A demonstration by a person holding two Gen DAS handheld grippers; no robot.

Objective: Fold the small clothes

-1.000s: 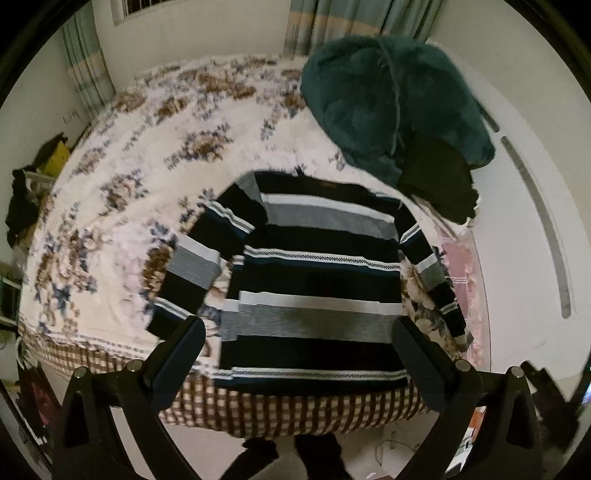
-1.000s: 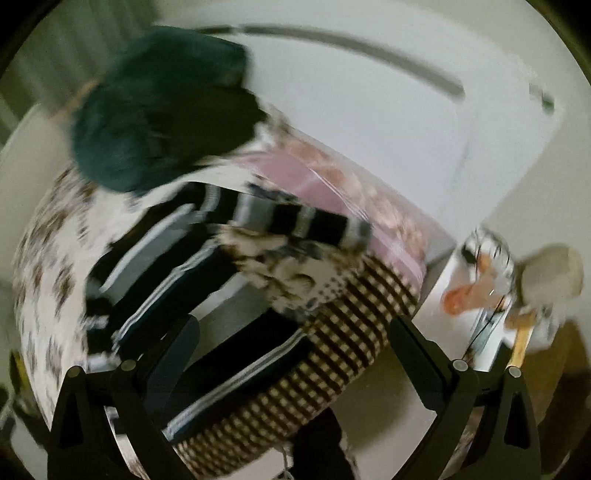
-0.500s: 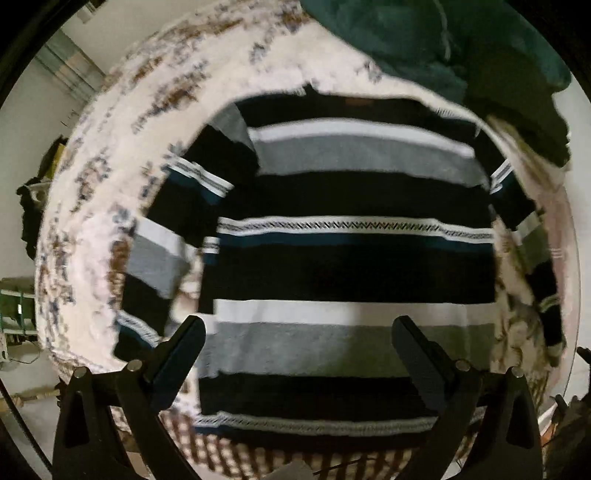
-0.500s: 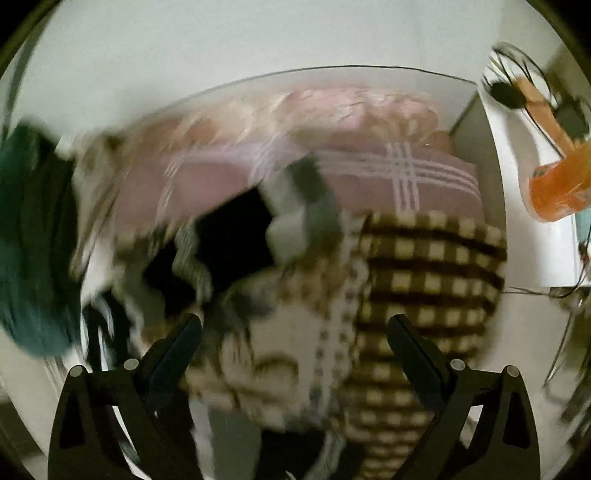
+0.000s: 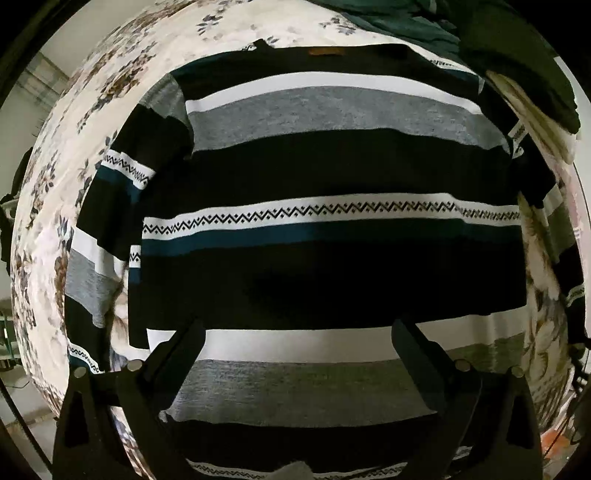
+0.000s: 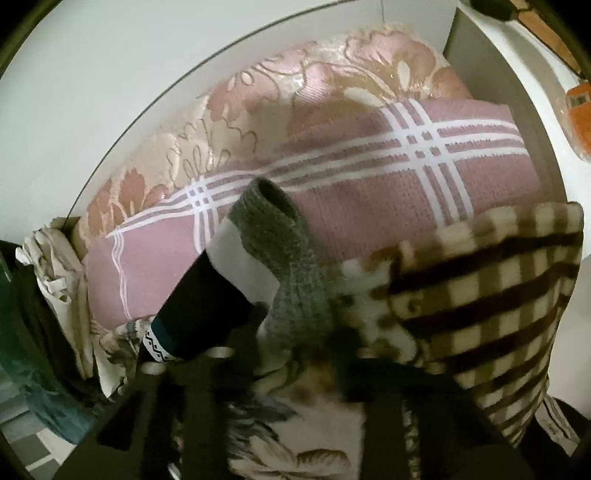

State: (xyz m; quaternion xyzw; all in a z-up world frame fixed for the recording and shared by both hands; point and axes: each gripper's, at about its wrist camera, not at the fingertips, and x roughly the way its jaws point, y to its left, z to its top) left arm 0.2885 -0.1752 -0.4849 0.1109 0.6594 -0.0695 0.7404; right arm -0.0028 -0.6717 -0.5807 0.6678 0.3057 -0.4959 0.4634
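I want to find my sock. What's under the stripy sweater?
The sweater lies flat on the flowery blanket, which shows around it. Anything beneath it is covered.

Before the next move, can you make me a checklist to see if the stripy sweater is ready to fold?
1. Striped sweater lies flat on the floral bedspread: ok.
2. Left gripper open, above the hem end: ok.
3. Right gripper shut on the sleeve cuff: ok, the grey cuff sticks up from the fingers.
4. Only sleeve pinched, no checked blanket: cannot tell, too blurred.
5. Other sleeve lying straight beside the body: ok.
6. Teal garment clear of the collar end: not ok, it sits very close.
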